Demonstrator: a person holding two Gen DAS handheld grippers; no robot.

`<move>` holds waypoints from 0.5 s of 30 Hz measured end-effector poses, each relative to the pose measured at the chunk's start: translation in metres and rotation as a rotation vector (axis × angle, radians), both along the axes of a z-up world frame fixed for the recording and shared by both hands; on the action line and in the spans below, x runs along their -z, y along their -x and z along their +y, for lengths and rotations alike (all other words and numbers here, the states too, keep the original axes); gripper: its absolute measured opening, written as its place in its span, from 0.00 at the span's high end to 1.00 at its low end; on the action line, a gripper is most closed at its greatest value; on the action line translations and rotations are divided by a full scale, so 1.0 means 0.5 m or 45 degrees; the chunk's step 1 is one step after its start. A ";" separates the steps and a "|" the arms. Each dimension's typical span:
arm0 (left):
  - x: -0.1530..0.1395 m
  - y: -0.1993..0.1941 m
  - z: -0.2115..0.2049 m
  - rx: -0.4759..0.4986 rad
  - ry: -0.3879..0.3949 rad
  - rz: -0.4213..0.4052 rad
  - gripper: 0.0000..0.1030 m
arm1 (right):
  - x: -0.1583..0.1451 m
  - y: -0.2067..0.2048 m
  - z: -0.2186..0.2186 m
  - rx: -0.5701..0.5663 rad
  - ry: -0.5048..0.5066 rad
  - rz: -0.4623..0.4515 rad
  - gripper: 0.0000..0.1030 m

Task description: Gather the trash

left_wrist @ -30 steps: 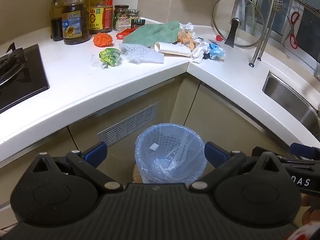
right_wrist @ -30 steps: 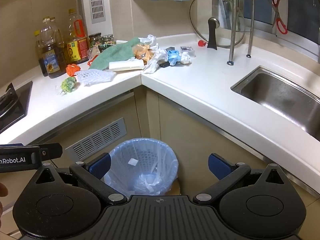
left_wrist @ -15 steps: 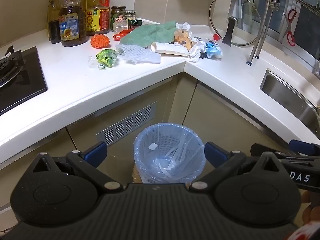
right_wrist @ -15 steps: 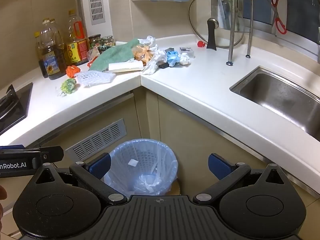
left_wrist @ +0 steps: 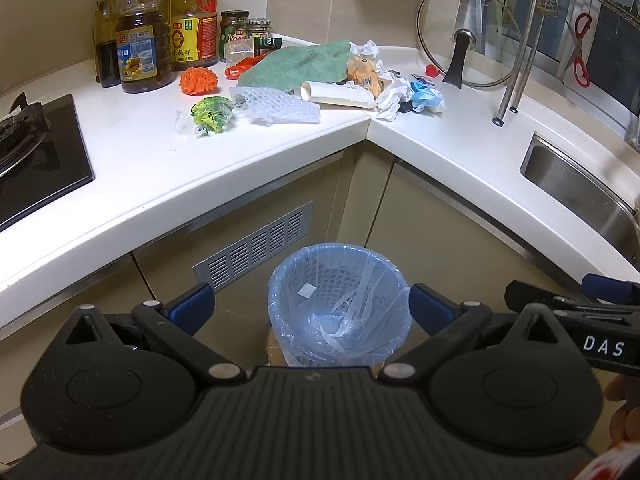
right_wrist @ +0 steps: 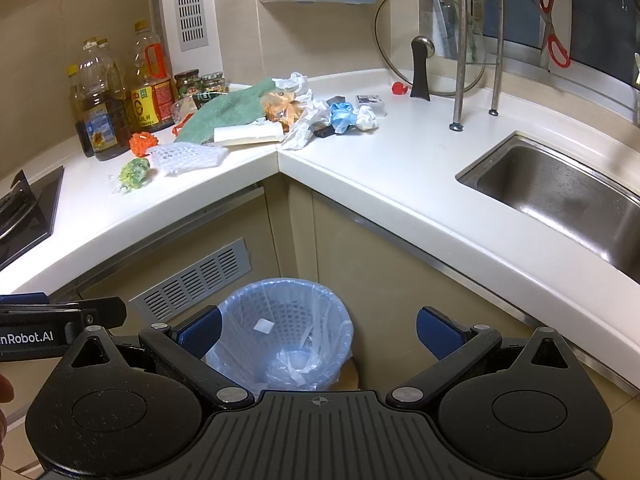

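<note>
In the left wrist view, our left gripper (left_wrist: pixel 310 308) held its jaws spread wide and empty above the round basket bin lined with a blue plastic bag (left_wrist: pixel 339 304), which stood on the floor below the white corner bench (left_wrist: pixel 120 184). Crumpled wrappers and paper trash (left_wrist: pixel 384 80) lay heaped at the bench corner.

In the right wrist view, our right gripper (right_wrist: pixel 320 330) also hung with jaws apart, empty. The bin (right_wrist: pixel 282 330) held a few scraps. Three oil bottles (right_wrist: pixel 150 80) stood by the wall.

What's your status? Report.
Left tool open, empty. Right tool open, empty. Trash on counter corner, bin on the floor below it. Path clear.
</note>
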State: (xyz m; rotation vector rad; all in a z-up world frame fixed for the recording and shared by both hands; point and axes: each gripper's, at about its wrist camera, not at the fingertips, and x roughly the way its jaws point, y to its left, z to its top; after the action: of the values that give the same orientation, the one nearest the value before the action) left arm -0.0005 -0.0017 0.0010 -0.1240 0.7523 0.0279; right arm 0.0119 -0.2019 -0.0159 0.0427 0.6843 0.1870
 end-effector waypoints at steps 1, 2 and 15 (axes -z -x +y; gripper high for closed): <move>0.000 0.000 -0.002 -0.001 0.000 0.000 0.00 | 0.000 0.000 0.000 0.000 -0.001 0.000 0.00; 0.000 0.000 -0.002 -0.001 -0.001 0.001 0.00 | 0.001 0.001 0.000 0.001 0.000 -0.001 0.00; 0.003 0.000 -0.001 -0.002 -0.001 0.003 0.00 | 0.002 0.001 0.001 0.000 -0.002 -0.001 0.00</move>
State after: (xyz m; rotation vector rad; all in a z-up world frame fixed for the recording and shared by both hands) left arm -0.0004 -0.0024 -0.0006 -0.1237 0.7546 0.0296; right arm 0.0113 -0.2014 -0.0169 0.0443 0.6833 0.1876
